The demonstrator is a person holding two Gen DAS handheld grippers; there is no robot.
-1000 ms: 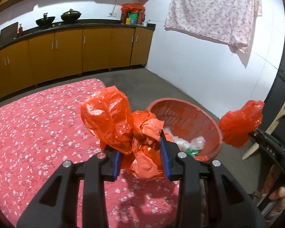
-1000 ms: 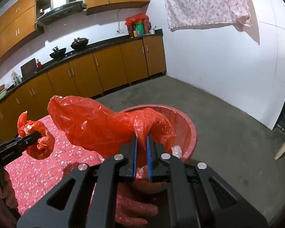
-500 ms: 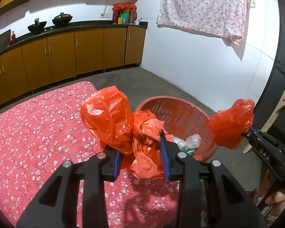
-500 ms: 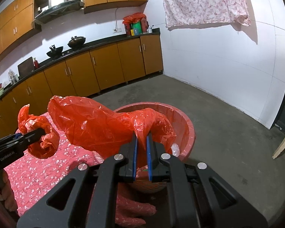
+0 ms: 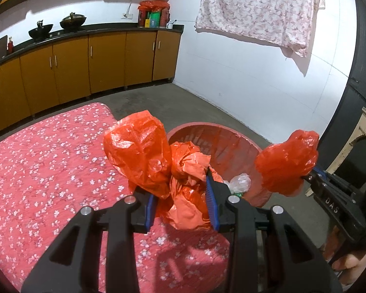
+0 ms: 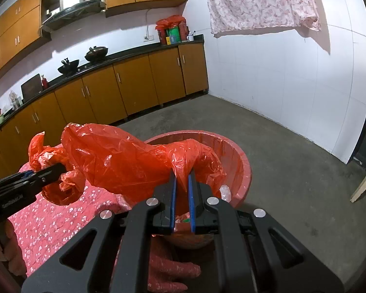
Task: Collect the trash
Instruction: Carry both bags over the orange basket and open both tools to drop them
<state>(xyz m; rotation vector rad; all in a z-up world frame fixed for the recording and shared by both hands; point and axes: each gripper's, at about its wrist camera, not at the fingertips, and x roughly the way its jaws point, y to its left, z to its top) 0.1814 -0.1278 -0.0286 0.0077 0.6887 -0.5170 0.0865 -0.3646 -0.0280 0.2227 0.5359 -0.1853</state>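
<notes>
While both grippers pinch it, orange bag [image 6: 124,161] stretches sideways above basket [image 6: 241,161].

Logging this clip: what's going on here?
A person holds a gripper in each hand, both shut on one orange bag. The left gripper clamps a crumpled bunch of it; the right gripper pinches another part. The bag hangs over a red basket with some trash inside, beside a floral cloth.

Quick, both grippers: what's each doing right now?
Left gripper: shut on bunched orange plastic bag.
Right gripper: shut on the same bag's other end.
</notes>
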